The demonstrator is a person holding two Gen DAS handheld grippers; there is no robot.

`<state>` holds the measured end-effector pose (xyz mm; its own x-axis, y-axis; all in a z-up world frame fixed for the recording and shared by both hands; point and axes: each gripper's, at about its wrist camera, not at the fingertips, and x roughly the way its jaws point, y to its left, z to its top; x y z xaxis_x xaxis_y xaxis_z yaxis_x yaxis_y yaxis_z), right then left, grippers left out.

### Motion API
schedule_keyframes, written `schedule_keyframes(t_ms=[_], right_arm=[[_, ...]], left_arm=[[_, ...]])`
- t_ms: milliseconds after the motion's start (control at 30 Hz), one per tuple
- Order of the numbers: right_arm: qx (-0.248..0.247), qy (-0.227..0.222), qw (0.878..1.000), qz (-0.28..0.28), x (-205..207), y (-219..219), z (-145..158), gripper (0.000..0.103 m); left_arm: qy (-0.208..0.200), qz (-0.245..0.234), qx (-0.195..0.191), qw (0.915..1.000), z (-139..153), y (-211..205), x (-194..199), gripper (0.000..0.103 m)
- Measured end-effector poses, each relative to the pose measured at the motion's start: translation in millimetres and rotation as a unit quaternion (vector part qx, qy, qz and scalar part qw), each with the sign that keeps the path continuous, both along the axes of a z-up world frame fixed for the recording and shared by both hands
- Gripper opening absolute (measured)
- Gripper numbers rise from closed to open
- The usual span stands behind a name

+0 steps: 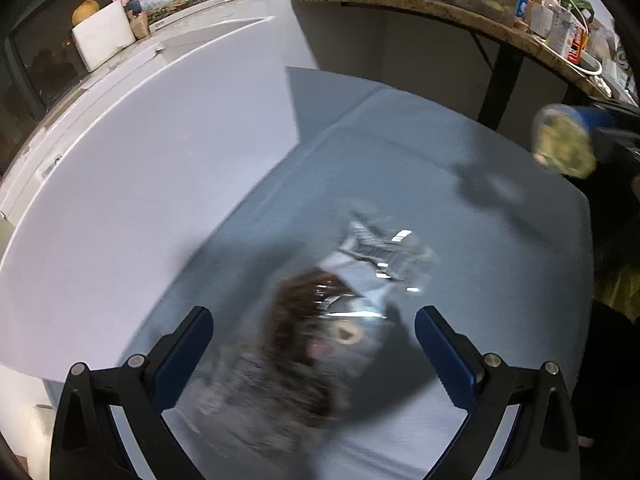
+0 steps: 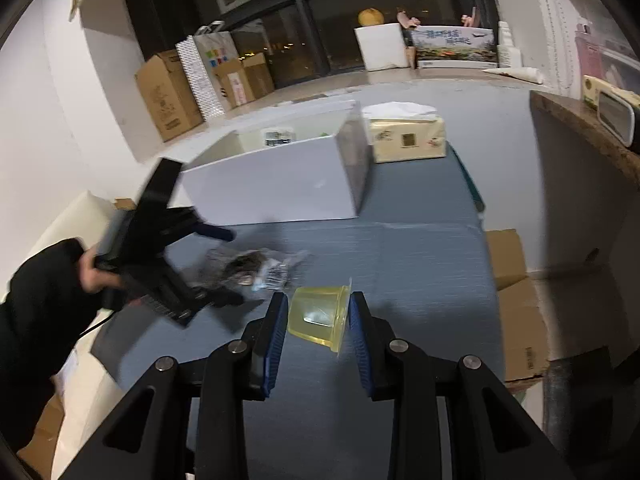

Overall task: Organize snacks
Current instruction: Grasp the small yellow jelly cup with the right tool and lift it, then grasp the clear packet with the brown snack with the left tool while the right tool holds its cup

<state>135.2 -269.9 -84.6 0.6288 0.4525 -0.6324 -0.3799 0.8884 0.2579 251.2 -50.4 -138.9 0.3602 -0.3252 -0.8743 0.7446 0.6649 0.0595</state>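
Observation:
My right gripper [image 2: 318, 318] is shut on a yellow jelly cup [image 2: 320, 316], held above the grey table [image 2: 420, 260]; the cup also shows at the right edge of the left wrist view [image 1: 564, 148]. My left gripper [image 1: 314, 332] is open, its jaws on either side of a clear snack bag with dark pieces [image 1: 320, 320] that lies on the table. In the right wrist view the same bag [image 2: 248, 266] lies beside the left gripper [image 2: 224, 268]. A white open box [image 2: 280, 184] stands at the back of the table, with a packet inside.
A pack of tissues [image 2: 408, 140] sits behind the white box. Cardboard boxes [image 2: 172, 96] stand along the far wall and more [image 2: 516, 304] on the floor to the right. A cluttered wooden shelf [image 1: 500, 28] runs along the right side.

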Motion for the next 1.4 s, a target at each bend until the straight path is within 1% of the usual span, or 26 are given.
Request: schedule_keyframes(t_ms=[67,200,267,333,467,533,633,667,700,733,767,800,833,933,1067,1100,1167,1200,1267,1300,1400], right_arm=[[0.000,0.002,1.000,0.004,-3.5,4.4,1.6,0.034],[-0.002,0.006,1.000,0.003,-9.3,11.3,4.1,0.034],[0.000,0.008,1.000,-0.001,-11.2,13.2,5.8,0.034],[-0.001,0.009,1.000,-0.003,-10.9,14.2,7.0,0.034],[-0.003,0.016,1.000,-0.004,-8.6,18.9,6.1,0.034],[-0.004,0.016,1.000,-0.003,-9.3,21.8,7.1,0.034],[-0.002,0.015,1.000,-0.004,-11.8,24.8,7.8,0.034],[-0.003,0.015,1.000,-0.004,-12.2,25.0,7.4,0.034],[-0.003,0.015,1.000,-0.005,-12.5,25.3,7.1,0.034],[-0.002,0.016,1.000,-0.004,-12.6,25.9,6.9,0.034],[-0.001,0.016,1.000,-0.002,-12.5,26.4,6.9,0.034],[-0.002,0.017,1.000,-0.001,-12.2,27.2,6.5,0.034],[-0.002,0.017,1.000,-0.001,-12.2,28.0,6.1,0.034],[0.001,0.014,1.000,0.002,-13.4,30.5,6.7,0.034],[0.005,0.011,1.000,0.005,-13.9,29.8,7.8,0.034],[0.006,0.010,1.000,0.006,-14.1,29.4,8.1,0.034],[0.008,0.008,1.000,0.007,-15.0,29.2,8.6,0.034],[0.009,0.007,1.000,0.007,-15.3,28.7,8.8,0.034],[0.013,0.007,1.000,0.008,-16.1,27.3,9.2,0.034],[0.013,0.006,1.000,0.007,-16.0,26.9,9.5,0.034],[0.016,0.004,1.000,0.008,-16.6,25.7,10.2,0.034]], left_arm=[[0.011,-0.006,-0.009,0.9999,-1.4,5.3,6.6,0.103],[0.038,-0.028,-0.004,0.9989,-15.9,6.0,19.1,0.103],[0.053,-0.036,-0.010,0.9979,-22.6,5.8,25.3,0.103],[0.052,-0.047,-0.018,0.9974,-24.5,4.7,29.7,0.103],[0.051,-0.072,-0.017,0.9959,-25.5,1.3,38.8,0.103],[0.051,-0.072,-0.022,0.9959,-25.0,2.1,42.4,0.103],[0.038,-0.081,-0.027,0.9956,-25.7,2.7,38.6,0.103],[0.033,-0.084,-0.031,0.9954,-24.6,4.1,35.3,0.098],[0.029,-0.084,-0.040,0.9952,-21.2,6.0,32.4,0.079],[0.022,-0.077,-0.052,0.9954,-16.1,7.0,30.9,0.064],[0.010,-0.063,-0.053,0.9966,-11.5,9.7,27.8,0.053],[0.005,-0.055,-0.049,0.9972,-10.4,10.4,26.6,0.052],[0.008,-0.053,-0.050,0.9973,-10.2,11.1,26.8,0.051],[0.012,-0.036,-0.065,0.9972,-7.8,18.4,25.1,0.046],[0.009,-0.010,-0.077,0.9969,-4.6,22.9,12.2,0.043],[0.009,-0.006,-0.076,0.9970,-9.1,20.9,6.0,0.043],[-0.005,0.002,-0.078,0.9969,-6.4,21.4,0.5,0.042],[-0.004,0.003,-0.080,0.9968,-7.0,19.7,-2.6,0.037],[-0.013,0.007,-0.084,0.9963,-2.6,17.8,-5.8,0.036],[-0.013,0.008,-0.085,0.9963,-2.7,14.1,-5.0,0.033],[-0.016,0.015,-0.091,0.9956,6.7,15.3,-8.9,0.029]])
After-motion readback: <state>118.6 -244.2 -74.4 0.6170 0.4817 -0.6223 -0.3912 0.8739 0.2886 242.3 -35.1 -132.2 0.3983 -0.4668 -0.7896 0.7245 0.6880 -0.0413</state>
